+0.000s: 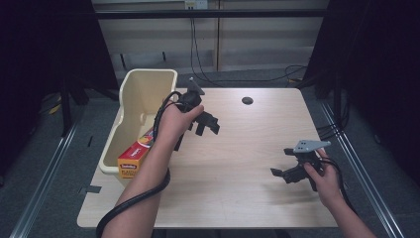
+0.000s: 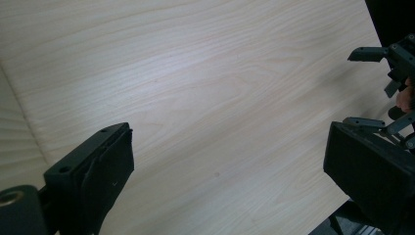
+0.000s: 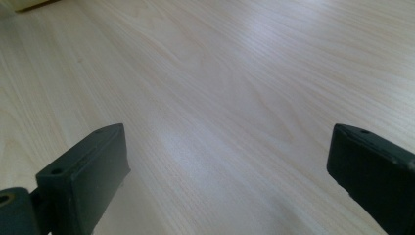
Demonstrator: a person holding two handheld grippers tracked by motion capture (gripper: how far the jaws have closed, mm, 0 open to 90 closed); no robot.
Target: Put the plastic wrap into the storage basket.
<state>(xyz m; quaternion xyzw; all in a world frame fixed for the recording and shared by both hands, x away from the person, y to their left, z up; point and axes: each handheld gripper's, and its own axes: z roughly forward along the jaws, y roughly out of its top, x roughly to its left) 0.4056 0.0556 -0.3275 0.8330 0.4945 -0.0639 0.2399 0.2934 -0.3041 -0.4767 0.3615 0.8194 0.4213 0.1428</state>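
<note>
Pale wooden table [image 1: 233,163] on grey carpet floor [image 1: 44,168], black curtains [image 1: 44,39] either side, beige wall panel [image 1: 208,34] behind

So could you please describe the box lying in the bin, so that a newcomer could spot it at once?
Start at the wooden table and go to the cream plastic bin overhanging its left edge. At the bin's near end lies a long, narrow cardboard box. Its bright yellow and red print stands out against the pale bin and wood.
</note>
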